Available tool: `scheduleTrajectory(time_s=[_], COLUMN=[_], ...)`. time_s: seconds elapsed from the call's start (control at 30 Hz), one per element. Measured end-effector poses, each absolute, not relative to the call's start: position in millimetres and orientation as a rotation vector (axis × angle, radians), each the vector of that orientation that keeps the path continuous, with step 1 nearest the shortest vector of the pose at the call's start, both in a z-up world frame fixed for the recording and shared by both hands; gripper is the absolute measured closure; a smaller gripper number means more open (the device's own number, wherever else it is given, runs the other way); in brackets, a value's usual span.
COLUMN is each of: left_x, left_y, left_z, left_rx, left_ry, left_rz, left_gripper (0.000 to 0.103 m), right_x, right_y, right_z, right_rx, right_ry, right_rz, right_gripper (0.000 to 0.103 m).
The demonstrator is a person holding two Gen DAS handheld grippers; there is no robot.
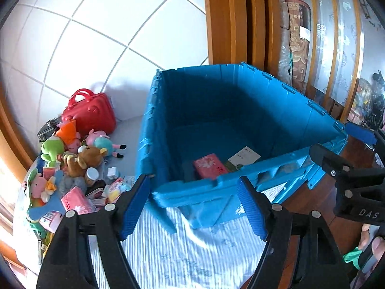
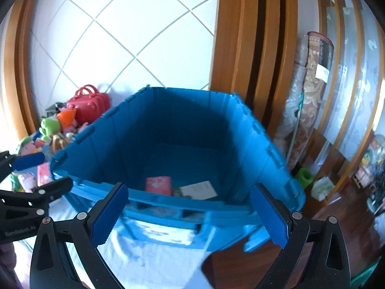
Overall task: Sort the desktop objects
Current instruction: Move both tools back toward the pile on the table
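A big blue crate (image 1: 240,110) stands open on the striped cloth in front of both grippers. On its floor lie a pink packet (image 1: 210,166) and a white card (image 1: 244,156); the right wrist view also shows the pink packet (image 2: 157,185) and the card (image 2: 199,189). My left gripper (image 1: 193,204) is open and empty, just short of the crate's near rim. My right gripper (image 2: 191,214) is also open and empty, facing the crate (image 2: 168,125). A heap of plush toys and small boxes (image 1: 72,168) lies left of the crate.
A red toy suitcase (image 1: 89,115) sits behind the heap against the tiled wall. A rolled rug (image 1: 298,43) leans on the wooden door frame at the right. A green roll (image 2: 304,175) and a tissue pack (image 2: 322,187) lie on the wooden floor.
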State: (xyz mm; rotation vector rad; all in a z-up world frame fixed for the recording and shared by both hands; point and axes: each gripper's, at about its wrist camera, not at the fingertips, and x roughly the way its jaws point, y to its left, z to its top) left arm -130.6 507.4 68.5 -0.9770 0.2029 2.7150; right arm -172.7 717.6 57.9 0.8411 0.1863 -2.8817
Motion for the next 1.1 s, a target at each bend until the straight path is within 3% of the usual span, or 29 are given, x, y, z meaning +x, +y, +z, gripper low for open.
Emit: scheduleTrajectory(time_s=[0.63,1.1], left_x=[-123.9,-122.3], left_y=[346.4,193.6], left_z=[48.8,-3.1], left_rx=[-1.0,-1.224], left_ry=[0.111,-0.111], left_rz=[2.868,3.03], left_gripper=[0.029,0.029], right_x=[-147.6,-161.0], right_y=[541.8,402.0], right_z=[62.3,24.7], right_rx=[0.793,0.838], right_ry=[0.279,0.371], right_rz=[-2.705,-2.421], right_gripper=[0.0,0.0])
